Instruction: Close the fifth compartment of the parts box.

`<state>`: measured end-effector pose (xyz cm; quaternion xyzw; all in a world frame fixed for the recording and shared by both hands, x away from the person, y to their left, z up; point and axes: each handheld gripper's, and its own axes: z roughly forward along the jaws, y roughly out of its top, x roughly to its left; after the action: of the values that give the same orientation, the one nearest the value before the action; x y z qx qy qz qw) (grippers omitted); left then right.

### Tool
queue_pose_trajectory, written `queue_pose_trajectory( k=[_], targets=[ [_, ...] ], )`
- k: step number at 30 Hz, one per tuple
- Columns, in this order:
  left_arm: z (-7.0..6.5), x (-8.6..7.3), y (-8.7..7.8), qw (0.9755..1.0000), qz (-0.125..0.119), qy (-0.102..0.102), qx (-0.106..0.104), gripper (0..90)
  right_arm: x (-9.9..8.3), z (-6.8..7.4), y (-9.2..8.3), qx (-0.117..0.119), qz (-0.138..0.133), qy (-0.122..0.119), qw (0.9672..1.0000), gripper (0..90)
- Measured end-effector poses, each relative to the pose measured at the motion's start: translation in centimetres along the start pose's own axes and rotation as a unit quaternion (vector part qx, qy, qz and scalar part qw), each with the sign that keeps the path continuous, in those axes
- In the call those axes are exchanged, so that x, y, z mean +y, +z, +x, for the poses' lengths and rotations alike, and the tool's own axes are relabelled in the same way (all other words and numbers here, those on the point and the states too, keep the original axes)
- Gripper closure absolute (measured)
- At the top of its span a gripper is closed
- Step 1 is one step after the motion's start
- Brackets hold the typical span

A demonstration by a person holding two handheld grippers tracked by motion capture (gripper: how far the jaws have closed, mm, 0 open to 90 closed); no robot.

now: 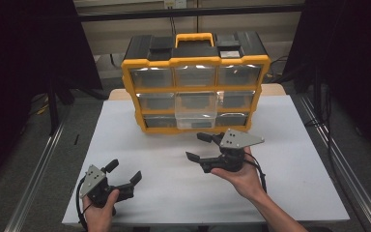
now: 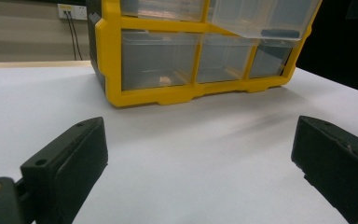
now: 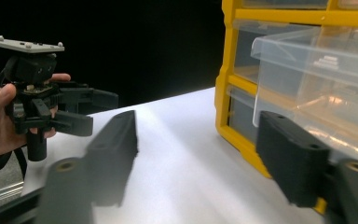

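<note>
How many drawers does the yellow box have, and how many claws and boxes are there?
Drawers: 9, the middle one pulled out
Claws: 2, the left claw and the right claw
Yellow box: 1
Total: 12

A lab or workshop — a white worktop (image 1: 174,193) on metal rails (image 1: 36,169), dark curtains (image 1: 24,58) left and right, a parts organiser (image 1: 195,82) far.

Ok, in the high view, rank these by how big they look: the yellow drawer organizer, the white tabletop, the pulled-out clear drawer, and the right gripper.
1. white tabletop
2. yellow drawer organizer
3. and 4. right gripper and pulled-out clear drawer: they look about alike, and the gripper sits nearer the camera, so I won't rank them.
</note>
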<state>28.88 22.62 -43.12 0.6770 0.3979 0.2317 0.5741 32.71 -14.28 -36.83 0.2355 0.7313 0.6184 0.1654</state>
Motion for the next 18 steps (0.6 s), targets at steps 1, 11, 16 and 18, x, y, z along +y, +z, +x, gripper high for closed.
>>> queue_pose_trajectory(
  k=[1,11,16,18],
  targets=[
    [0.0,0.0,0.0,1.0,-0.001,0.0,-0.001,3.7,0.1,-0.2,0.1,0.002,-0.004,0.002,1.0,34.1],
    [-0.4,0.1,0.3,1.0,-0.003,0.001,-0.004,3.7,0.0,-1.7,0.7,0.0,-0.006,0.01,0.9999,50.8],
    [-0.5,0.1,0.3,1.0,-0.005,0.0,-0.005,3.7,0.1,-1.9,1.3,0.011,0.011,0.006,0.9999,59.7],
    [-0.5,0.1,0.2,1.0,0.0,0.008,-0.005,3.7,0.0,-1.9,1.5,0.013,0.009,0.007,0.9998,64.3]
  ],
)
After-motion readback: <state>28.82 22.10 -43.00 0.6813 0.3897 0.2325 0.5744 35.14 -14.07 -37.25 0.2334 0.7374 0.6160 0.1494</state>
